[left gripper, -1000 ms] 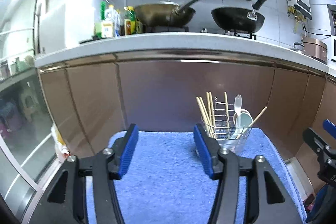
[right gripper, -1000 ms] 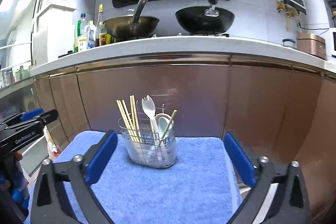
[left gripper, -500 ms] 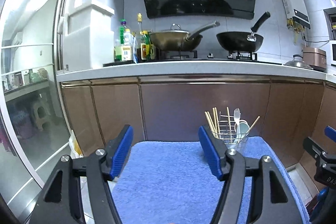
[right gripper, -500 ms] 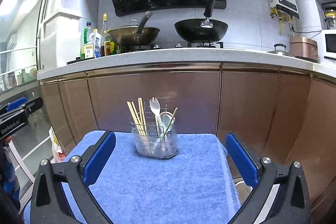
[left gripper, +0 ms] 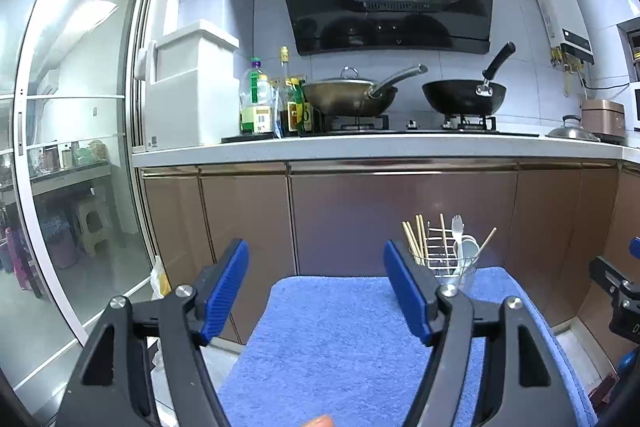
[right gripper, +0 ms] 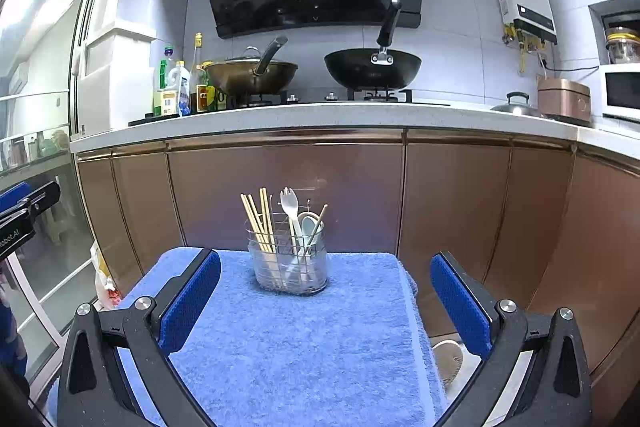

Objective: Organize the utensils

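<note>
Holding nothing on either side. Left gripper [left gripper: 316,291]: blue ribbed pads spread wide, only towel showing between them. Right gripper [right gripper: 326,303]: same state, jaws wide apart, empty, hanging above the near part of the towel.

Blue terry towel [right gripper: 304,339] covers a small raised surface in the lower centre of both views; likely there as a non-slip, quiet work mat.

Task object: clear plastic utensil caddy with a wire insert [right gripper: 291,269] stands upright at the far edge of the towel, centre frame in the right view, right of centre in the left view [left gripper: 448,263], partly behind the left gripper's right finger. Well apart from both grippers.

Contents, all standing handle-down or leaning on the wire dividers:
- bundle of pale wooden chopsticks [right gripper: 258,223] in the left compartment
- white plastic spork [right gripper: 290,211] near the middle
- pale grey-green spoon [right gripper: 309,225] to its right
- one single chopstick [right gripper: 320,223] leaning out to the right, away from the bundle

No loose utensils visible on the towel, so sorting looks essentially done; my read is the lone chopstick is the only thing out of group.

Behind, upper frame: brown cabinet fronts [right gripper: 280,195], white countertop [right gripper: 320,115], two woks on the hob.
</note>
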`<state>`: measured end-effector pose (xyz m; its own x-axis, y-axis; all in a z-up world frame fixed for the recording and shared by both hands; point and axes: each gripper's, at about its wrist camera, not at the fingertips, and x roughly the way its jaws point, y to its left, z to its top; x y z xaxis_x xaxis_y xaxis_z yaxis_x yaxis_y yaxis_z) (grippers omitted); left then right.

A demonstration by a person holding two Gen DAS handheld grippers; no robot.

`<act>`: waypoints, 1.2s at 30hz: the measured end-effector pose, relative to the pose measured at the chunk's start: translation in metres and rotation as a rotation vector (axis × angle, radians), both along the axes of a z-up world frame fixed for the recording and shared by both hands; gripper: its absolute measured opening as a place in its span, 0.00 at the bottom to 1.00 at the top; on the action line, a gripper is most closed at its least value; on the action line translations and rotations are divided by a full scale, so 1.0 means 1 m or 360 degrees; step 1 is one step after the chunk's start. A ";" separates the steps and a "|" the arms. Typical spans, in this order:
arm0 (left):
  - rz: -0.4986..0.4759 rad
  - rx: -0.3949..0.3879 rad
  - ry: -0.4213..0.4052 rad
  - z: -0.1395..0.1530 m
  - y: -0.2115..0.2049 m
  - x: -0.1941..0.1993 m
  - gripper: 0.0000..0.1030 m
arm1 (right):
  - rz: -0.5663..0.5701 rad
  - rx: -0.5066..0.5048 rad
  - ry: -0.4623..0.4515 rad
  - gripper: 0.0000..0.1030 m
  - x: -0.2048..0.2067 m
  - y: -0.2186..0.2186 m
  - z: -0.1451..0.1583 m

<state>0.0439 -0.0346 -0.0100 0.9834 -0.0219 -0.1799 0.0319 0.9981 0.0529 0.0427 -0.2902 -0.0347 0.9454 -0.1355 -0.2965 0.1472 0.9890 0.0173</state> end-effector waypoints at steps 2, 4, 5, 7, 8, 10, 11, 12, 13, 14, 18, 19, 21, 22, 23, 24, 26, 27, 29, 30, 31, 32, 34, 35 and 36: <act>0.0008 0.0002 -0.0017 0.001 0.001 -0.004 0.67 | 0.0004 -0.0012 -0.0008 1.00 -0.003 0.002 0.002; 0.0016 0.0006 -0.0033 0.003 0.002 -0.008 0.67 | 0.0006 -0.0026 -0.0010 1.00 -0.006 0.004 0.003; 0.0014 0.0005 -0.0034 0.003 0.003 -0.008 0.67 | 0.0006 -0.0031 -0.0010 1.00 -0.006 0.005 0.003; 0.0005 0.0002 -0.0027 0.003 0.004 -0.010 0.67 | 0.0009 -0.0032 -0.0015 1.00 -0.008 0.006 0.004; 0.0004 0.0004 -0.0028 0.003 0.004 -0.010 0.67 | 0.0010 -0.0033 -0.0016 1.00 -0.009 0.007 0.004; 0.0012 0.0012 -0.0034 0.003 0.005 -0.011 0.67 | 0.0007 -0.0042 -0.0018 1.00 -0.010 0.008 0.005; 0.0014 0.0013 -0.0036 0.003 0.006 -0.012 0.67 | 0.0007 -0.0044 -0.0019 1.00 -0.010 0.008 0.006; 0.0015 0.0014 -0.0038 0.003 0.006 -0.012 0.67 | 0.0006 -0.0045 -0.0021 1.00 -0.011 0.008 0.006; 0.0016 0.0014 -0.0040 0.003 0.006 -0.012 0.67 | 0.0005 -0.0046 -0.0022 1.00 -0.011 0.008 0.007; 0.0018 0.0016 -0.0043 0.003 0.007 -0.013 0.67 | 0.0005 -0.0047 -0.0021 1.00 -0.011 0.008 0.007; 0.0034 0.0029 -0.0053 0.002 0.009 -0.016 0.67 | 0.0007 -0.0054 -0.0022 1.00 -0.013 0.009 0.008; 0.0038 0.0030 -0.0053 0.003 0.010 -0.015 0.67 | 0.0008 -0.0058 -0.0021 1.00 -0.013 0.009 0.008; 0.0045 0.0028 -0.0051 0.003 0.011 -0.015 0.67 | 0.0007 -0.0066 -0.0017 1.00 -0.013 0.011 0.008; 0.0049 0.0028 -0.0052 0.002 0.012 -0.016 0.67 | 0.0008 -0.0069 -0.0016 1.00 -0.013 0.012 0.008; 0.0051 0.0029 -0.0053 0.002 0.012 -0.016 0.67 | 0.0011 -0.0074 -0.0015 1.00 -0.013 0.013 0.008; 0.0053 0.0030 -0.0053 0.002 0.013 -0.016 0.67 | 0.0012 -0.0079 -0.0013 1.00 -0.013 0.013 0.008; 0.0057 0.0029 -0.0051 0.001 0.014 -0.016 0.67 | 0.0013 -0.0087 -0.0012 1.00 -0.013 0.015 0.009; 0.0059 0.0028 -0.0049 0.002 0.015 -0.016 0.66 | 0.0013 -0.0089 -0.0013 1.00 -0.013 0.015 0.009; 0.0065 0.0027 -0.0047 0.002 0.017 -0.017 0.67 | 0.0009 -0.0090 -0.0017 1.00 -0.014 0.015 0.009; 0.0068 0.0027 -0.0044 0.002 0.017 -0.018 0.67 | 0.0009 -0.0090 -0.0018 1.00 -0.014 0.015 0.009; 0.0073 0.0027 -0.0040 0.002 0.017 -0.018 0.66 | 0.0007 -0.0092 -0.0016 1.00 -0.014 0.015 0.009; 0.0076 0.0027 -0.0037 0.002 0.018 -0.017 0.67 | 0.0005 -0.0094 -0.0015 1.00 -0.014 0.016 0.008; 0.0096 0.0027 -0.0039 0.003 0.020 -0.018 0.67 | 0.0003 -0.0096 -0.0015 1.00 -0.014 0.016 0.008; 0.0110 0.0029 -0.0041 0.003 0.021 -0.018 0.67 | 0.0002 -0.0096 -0.0014 1.00 -0.014 0.016 0.008; 0.0125 0.0030 -0.0043 0.003 0.022 -0.018 0.67 | 0.0003 -0.0096 -0.0014 1.00 -0.014 0.016 0.008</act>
<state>0.0259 -0.0129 -0.0068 0.9865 0.0584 -0.1532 -0.0479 0.9963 0.0715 0.0284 -0.2742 -0.0263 0.9481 -0.1514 -0.2795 0.1456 0.9885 -0.0412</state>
